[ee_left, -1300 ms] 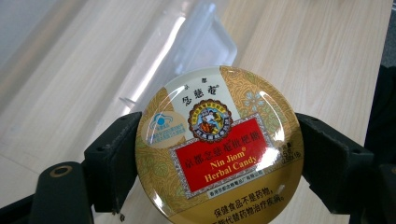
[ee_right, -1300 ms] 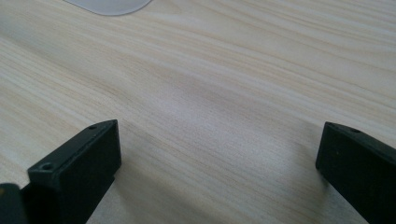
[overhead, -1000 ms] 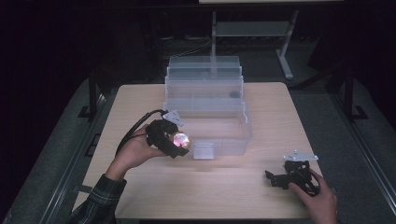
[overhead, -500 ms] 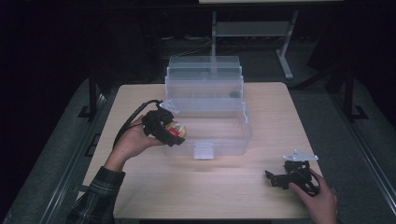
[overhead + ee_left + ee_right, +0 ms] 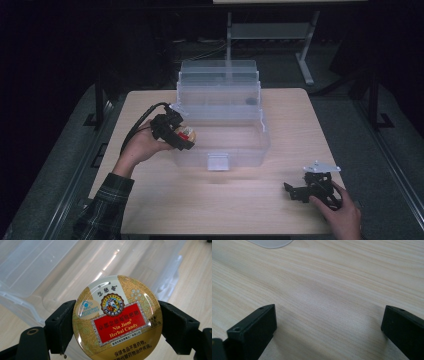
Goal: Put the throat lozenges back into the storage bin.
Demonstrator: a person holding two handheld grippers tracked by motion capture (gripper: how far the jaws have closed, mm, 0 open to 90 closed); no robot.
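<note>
Gold-and-red is what jumps out first: the round metal candy tin (image 5: 116, 318) with the red "Nin Jiom Herbal Candy" label sits clamped between the two black jaws of the left gripper (image 5: 116, 327), one jaw pressed against each side of its rim, lid facing the camera that rides on it. From the high view, that left gripper (image 5: 176, 134) is held up off the light wooden table (image 5: 240, 205) at the left wall of the clear plastic storage box (image 5: 240, 145), and the tin (image 5: 188, 133) pokes out just over that wall, so it's right at the box's edge; can't honestly say whether it's touching the plastic or not. The box is see-through with stepped tiers at the back and a little latch tab on its front wall, and it stands about mid-table. A black cable loops back from the left gripper past the person's hand, and a plaid sleeve comes in at the bottom left. Over on the other side, the right gripper (image 5: 305, 190) rests low near the front right corner of the table, well apart from the box, with a grey three-cornered plate on top. Its own view has the jaws spread wide with nothing but bare wood grain between them, plus a rounded bit of clear plastic at the top edge.
</note>
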